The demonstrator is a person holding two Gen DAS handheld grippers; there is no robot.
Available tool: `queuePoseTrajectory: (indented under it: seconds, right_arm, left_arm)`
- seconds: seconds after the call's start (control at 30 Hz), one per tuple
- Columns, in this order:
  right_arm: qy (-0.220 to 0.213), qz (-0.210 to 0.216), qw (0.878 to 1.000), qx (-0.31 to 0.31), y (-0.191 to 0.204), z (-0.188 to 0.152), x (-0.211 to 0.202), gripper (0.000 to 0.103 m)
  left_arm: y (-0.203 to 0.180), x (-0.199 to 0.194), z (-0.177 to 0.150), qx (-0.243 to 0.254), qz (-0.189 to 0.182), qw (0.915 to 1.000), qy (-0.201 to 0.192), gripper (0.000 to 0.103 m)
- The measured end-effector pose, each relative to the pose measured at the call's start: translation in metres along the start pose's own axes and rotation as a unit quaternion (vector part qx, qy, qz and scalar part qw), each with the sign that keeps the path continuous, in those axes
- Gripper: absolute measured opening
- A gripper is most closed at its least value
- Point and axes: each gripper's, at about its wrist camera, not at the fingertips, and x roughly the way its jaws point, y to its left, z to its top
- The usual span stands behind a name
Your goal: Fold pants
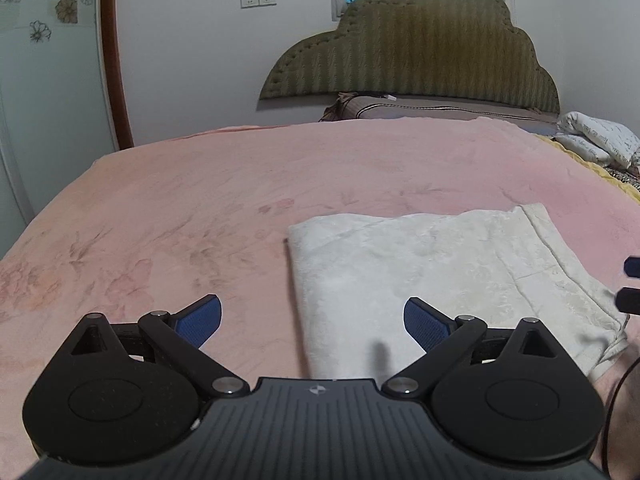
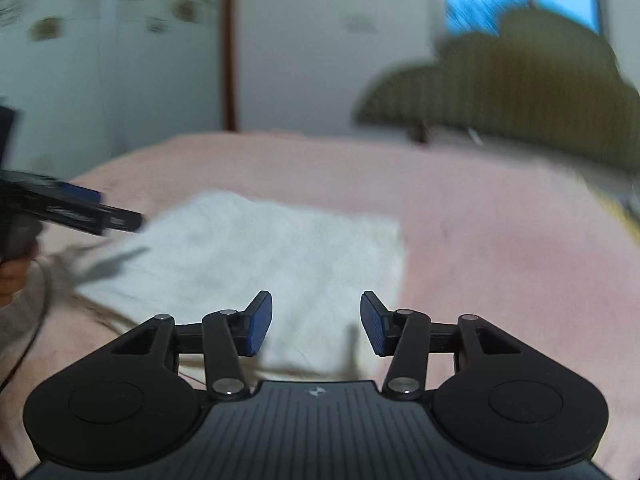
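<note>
The white pants (image 1: 440,272) lie folded into a flat rectangle on the pink bedspread (image 1: 200,208). My left gripper (image 1: 312,320) is open and empty, held just above the pants' near left corner. My right gripper (image 2: 316,324) is open and empty above the near edge of the pants (image 2: 260,256); this view is blurred by motion. The right gripper's fingertips (image 1: 630,284) show at the right edge of the left wrist view. The left gripper (image 2: 116,216) shows at the left of the right wrist view, over the pants' left side.
A green padded headboard (image 1: 412,52) and a brown pillow (image 1: 420,110) stand at the far end of the bed. A white printed quilt (image 1: 600,142) lies at the far right. A wardrobe with flower decals (image 1: 44,60) stands at the left.
</note>
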Motion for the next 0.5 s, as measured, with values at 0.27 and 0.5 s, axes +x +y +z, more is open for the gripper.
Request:
queuePoseTrajectory:
  seconds: [0.27,0.5]
  right_arm:
    - [0.019,0.103,0.977,-0.187,0.103,-0.011,0.03,0.048]
    - [0.012,0.039,0.955,-0.293,0.148,-0.023,0.062,0.048]
  left_arm:
    - [0.008,-0.02,-0.021,0.041,0.0,0.9991,-0.004,0.099]
    - [0.008,-0.041,-0.036,0.096,-0.032,0.9948,-0.015,0.099]
